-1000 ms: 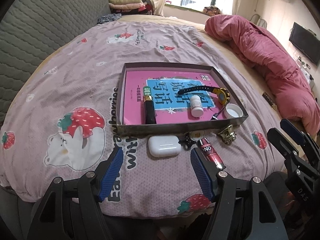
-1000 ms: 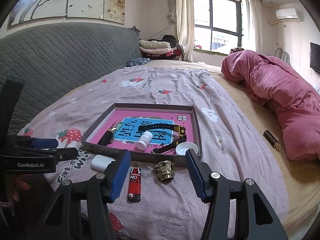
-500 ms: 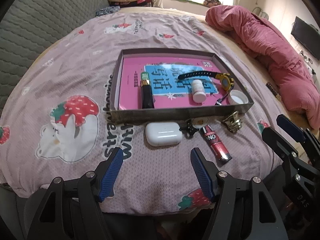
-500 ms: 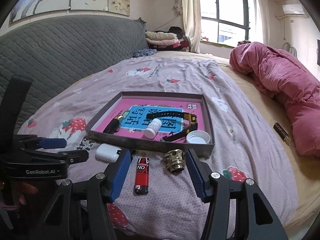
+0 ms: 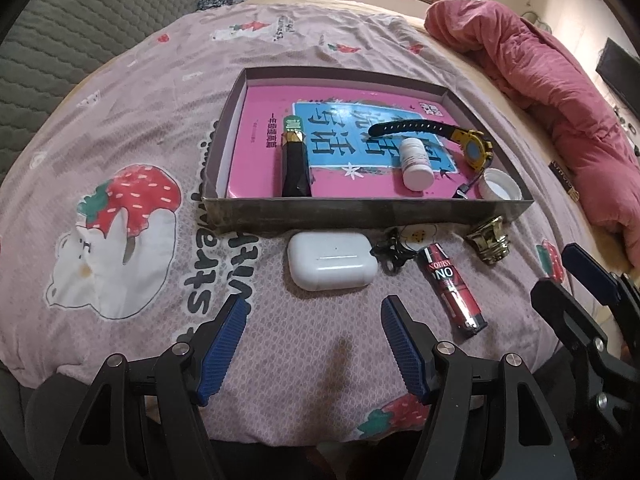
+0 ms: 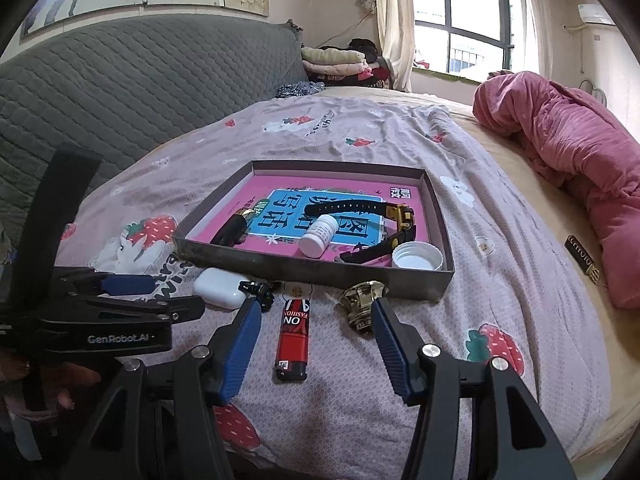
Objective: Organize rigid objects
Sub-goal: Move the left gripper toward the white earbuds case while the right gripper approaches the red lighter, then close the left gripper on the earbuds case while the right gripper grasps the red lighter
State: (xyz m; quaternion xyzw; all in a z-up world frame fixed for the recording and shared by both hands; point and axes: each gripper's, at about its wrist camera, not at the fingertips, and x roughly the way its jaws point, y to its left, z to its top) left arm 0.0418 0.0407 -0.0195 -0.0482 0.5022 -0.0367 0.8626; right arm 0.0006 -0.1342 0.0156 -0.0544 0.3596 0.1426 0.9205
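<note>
A shallow grey box (image 5: 360, 212) (image 6: 312, 266) with a pink book on its floor lies on the bed. It holds a black lipstick (image 5: 295, 168), a white pill bottle (image 5: 416, 164) (image 6: 318, 236), a black-and-yellow watch (image 5: 472, 146) (image 6: 396, 216) and a white cap (image 5: 500, 186) (image 6: 418, 256). In front of the box lie a white earbud case (image 5: 330, 266) (image 6: 218, 286), a black clip (image 5: 390, 254) (image 6: 258, 290), a red lighter (image 5: 452, 290) (image 6: 294, 338) and a gold knob (image 5: 490, 240) (image 6: 362, 304). My left gripper (image 5: 314, 320) is open, just short of the earbud case. My right gripper (image 6: 316, 320) is open above the lighter.
A rolled pink quilt (image 5: 560, 92) (image 6: 580, 168) lies along the right side of the bed. A grey padded headboard (image 6: 120, 88) stands at the left. Folded clothes (image 6: 340, 60) are stacked at the far end. A small dark label (image 6: 582, 258) lies near the quilt.
Both grippers have sunk toward the bed and tipped further down, so the box and the loose things in front of it look closer. Both stayed open and nothing on the bed moved.
</note>
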